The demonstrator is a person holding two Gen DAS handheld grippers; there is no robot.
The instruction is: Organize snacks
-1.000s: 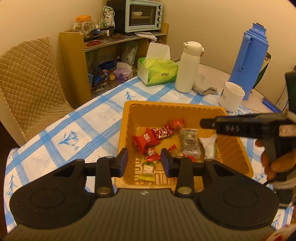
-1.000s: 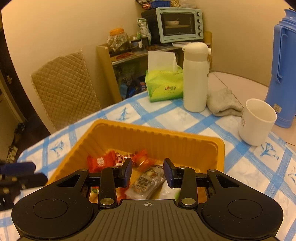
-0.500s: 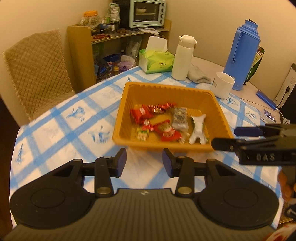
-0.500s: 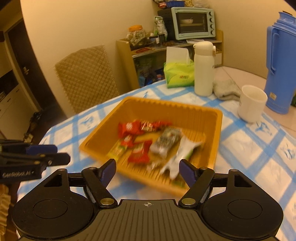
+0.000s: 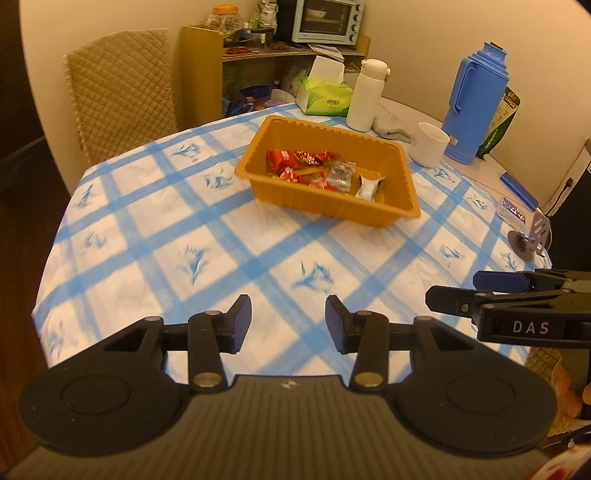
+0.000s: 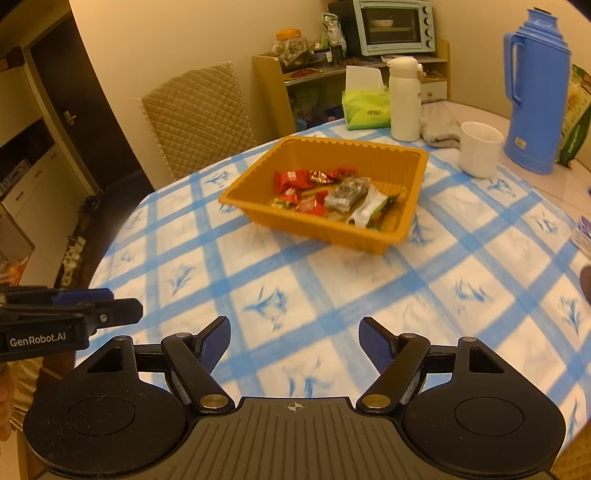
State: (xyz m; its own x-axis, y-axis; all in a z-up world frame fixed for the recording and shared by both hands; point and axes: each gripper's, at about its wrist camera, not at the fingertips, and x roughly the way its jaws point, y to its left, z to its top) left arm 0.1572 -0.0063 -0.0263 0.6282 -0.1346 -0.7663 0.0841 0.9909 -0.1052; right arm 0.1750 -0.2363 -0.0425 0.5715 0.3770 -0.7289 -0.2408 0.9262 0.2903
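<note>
An orange plastic tray (image 5: pixel 325 201) stands mid-table on the blue-checked cloth. It holds several snacks: red packets (image 5: pixel 282 158), a silver packet (image 5: pixel 341 175) and a white packet (image 5: pixel 369 186). In the right wrist view the tray (image 6: pixel 317 229) shows the same red packets (image 6: pixel 291 179) and white packet (image 6: pixel 369 208). My left gripper (image 5: pixel 288 317) hovers over the table's near part, well short of the tray, open and empty. My right gripper (image 6: pixel 294 332) is beside it, open wide, nothing between its fingers. Each gripper shows in the other's view: right gripper (image 5: pixel 452 290), left gripper (image 6: pixel 125 301).
Behind the tray stand a white mug (image 5: pixel 430 149), a blue thermos (image 5: pixel 474 103), a white bottle (image 5: pixel 365 96), a green tissue box (image 5: pixel 323 98) and a grey cloth (image 5: pixel 391 125). A quilted chair (image 5: pixel 118 88) and a shelf with a toaster oven (image 5: pixel 325 18) lie beyond the table.
Both grippers have pulled back from over the tray to the table's near side. The right jaws have spread wide. The snacks stay in the tray.
</note>
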